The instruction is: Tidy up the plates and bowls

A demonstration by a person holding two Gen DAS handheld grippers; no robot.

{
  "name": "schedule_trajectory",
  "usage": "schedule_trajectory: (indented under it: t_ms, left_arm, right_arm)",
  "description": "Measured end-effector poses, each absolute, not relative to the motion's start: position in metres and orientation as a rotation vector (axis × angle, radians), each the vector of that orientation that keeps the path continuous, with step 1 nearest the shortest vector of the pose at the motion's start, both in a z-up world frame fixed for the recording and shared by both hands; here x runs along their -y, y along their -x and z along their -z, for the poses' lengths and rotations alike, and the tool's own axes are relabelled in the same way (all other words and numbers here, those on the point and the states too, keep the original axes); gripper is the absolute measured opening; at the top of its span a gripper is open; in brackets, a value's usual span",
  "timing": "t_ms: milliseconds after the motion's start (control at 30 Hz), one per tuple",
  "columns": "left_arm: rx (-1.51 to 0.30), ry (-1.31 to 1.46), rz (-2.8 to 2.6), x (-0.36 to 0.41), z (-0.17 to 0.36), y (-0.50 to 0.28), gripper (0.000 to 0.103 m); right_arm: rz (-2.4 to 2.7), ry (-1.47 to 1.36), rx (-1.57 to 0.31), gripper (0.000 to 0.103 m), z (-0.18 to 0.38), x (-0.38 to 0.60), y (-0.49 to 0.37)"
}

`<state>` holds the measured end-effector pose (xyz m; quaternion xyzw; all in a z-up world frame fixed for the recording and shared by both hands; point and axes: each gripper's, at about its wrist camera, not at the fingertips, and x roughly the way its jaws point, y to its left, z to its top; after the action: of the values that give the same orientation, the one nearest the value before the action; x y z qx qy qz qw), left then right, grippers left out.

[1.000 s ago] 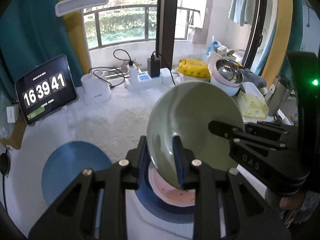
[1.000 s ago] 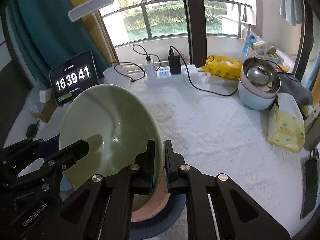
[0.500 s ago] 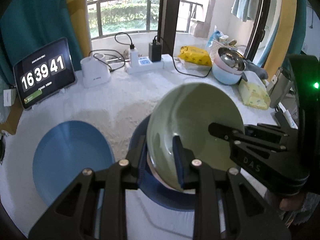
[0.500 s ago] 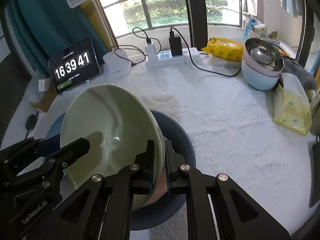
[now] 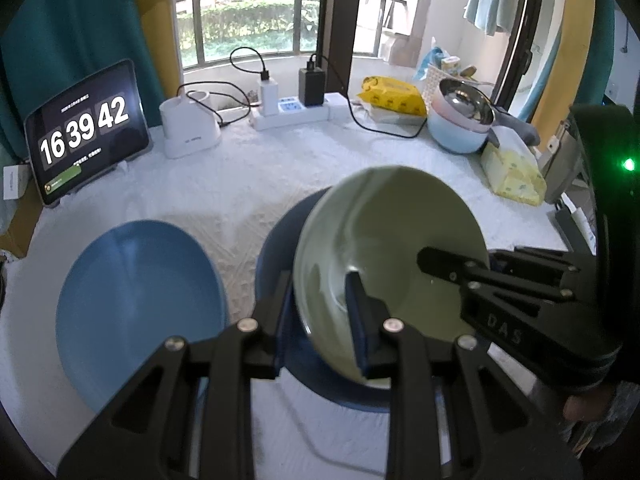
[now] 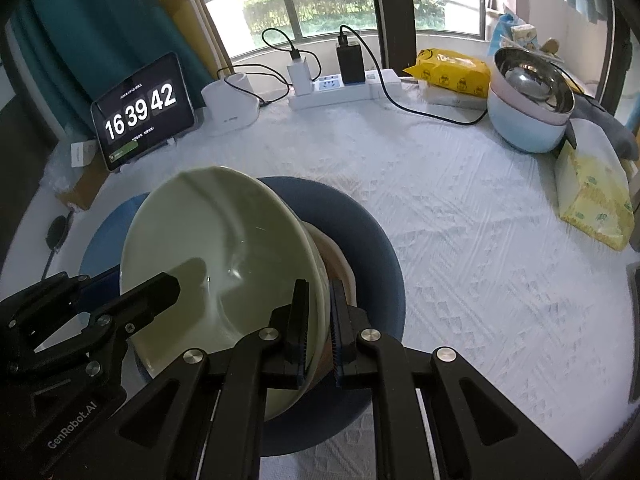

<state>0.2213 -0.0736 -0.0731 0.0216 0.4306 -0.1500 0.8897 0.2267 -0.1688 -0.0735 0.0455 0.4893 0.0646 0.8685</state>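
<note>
Both grippers hold a pale green bowl [image 5: 384, 240] [image 6: 216, 256] by opposite rims, tilted, just above a dark blue plate [image 5: 276, 256] [image 6: 360, 240]. My left gripper [image 5: 320, 312] is shut on the bowl's left rim. My right gripper [image 6: 320, 332] is shut on its right rim. A pink bowl [image 6: 338, 268] sits nested under the green one, mostly hidden. A lighter blue plate [image 5: 136, 304] [image 6: 108, 240] lies on the white tablecloth to the left.
At the back stand a clock tablet [image 6: 140, 112], a white holder [image 6: 230, 106], a power strip with chargers [image 6: 336, 84], a yellow packet [image 6: 452, 68], and stacked bowls with a steel one on top [image 6: 528, 100]. A tissue pack [image 6: 596, 196] lies at the right edge.
Both grippers carried the green bowl downward toward the dark blue plate. More of the two blue plates and table shows now. The grips have not changed.
</note>
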Motion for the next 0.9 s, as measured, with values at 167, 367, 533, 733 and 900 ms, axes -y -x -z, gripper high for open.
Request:
schedule_trajectory:
  t_ms: [167,367,533,733,900]
  left_arm:
    - [-0.893,-0.056,0.314,0.075,0.077,-0.222,0.026]
    - [-0.930,-0.029,0.316,0.072,0.086,-0.226,0.026]
    - [-0.930,-0.016,0.316,0.068,0.087,-0.226,0.026]
    - [-0.916,-0.014,0.315,0.066,0.085,-0.226,0.027]
    - [-0.915,-0.010,0.315,0.065,0.083,-0.224,0.027]
  right_arm:
    - [-0.134,-0.101,-1.032,0.012,0.076,0.170,-0.227]
    - [-0.129,-0.103,-1.035,0.017,0.077,0.168,-0.228]
    - [-0.133,-0.096,-1.034,0.020,0.077,0.167,-0.228]
    - [-0.134,-0.058,-1.017,0.023,0.077,0.162,-0.227]
    - [-0.128,0.007,-0.996,0.024,0.077,0.155,-0.224]
